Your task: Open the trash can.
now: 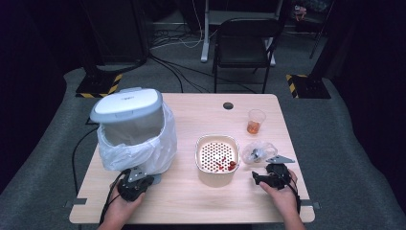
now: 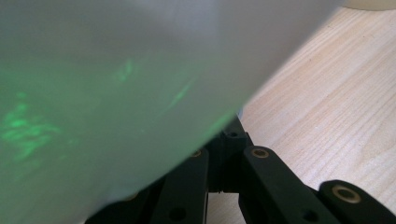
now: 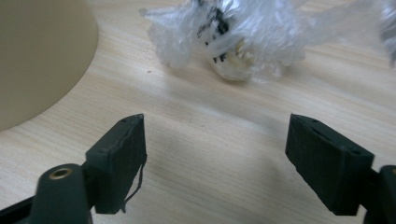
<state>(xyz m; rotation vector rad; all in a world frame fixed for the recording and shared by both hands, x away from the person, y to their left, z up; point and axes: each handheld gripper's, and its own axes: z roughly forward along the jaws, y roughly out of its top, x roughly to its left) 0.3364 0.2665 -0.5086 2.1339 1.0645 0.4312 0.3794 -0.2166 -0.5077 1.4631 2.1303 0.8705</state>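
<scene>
The bin (image 1: 128,125) with its white liner (image 1: 143,153) stands at the table's (image 1: 191,211) left, the left gripper (image 1: 136,184) closed on the liner's lower edge. The colander (image 1: 217,158) sits mid-table (red bits inside), just left of the wrapper (image 3: 233,37); the right gripper (image 3: 215,154) stands near it, open and empty

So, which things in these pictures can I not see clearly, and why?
- Left gripper: in its own view, the white bag hides the jaw tips.
- Crumpled plastic wrap: its contents are blurred in the right gripper view and too small in the high view.
- Red bits in the strainer bowl: too small to identify.
</scene>
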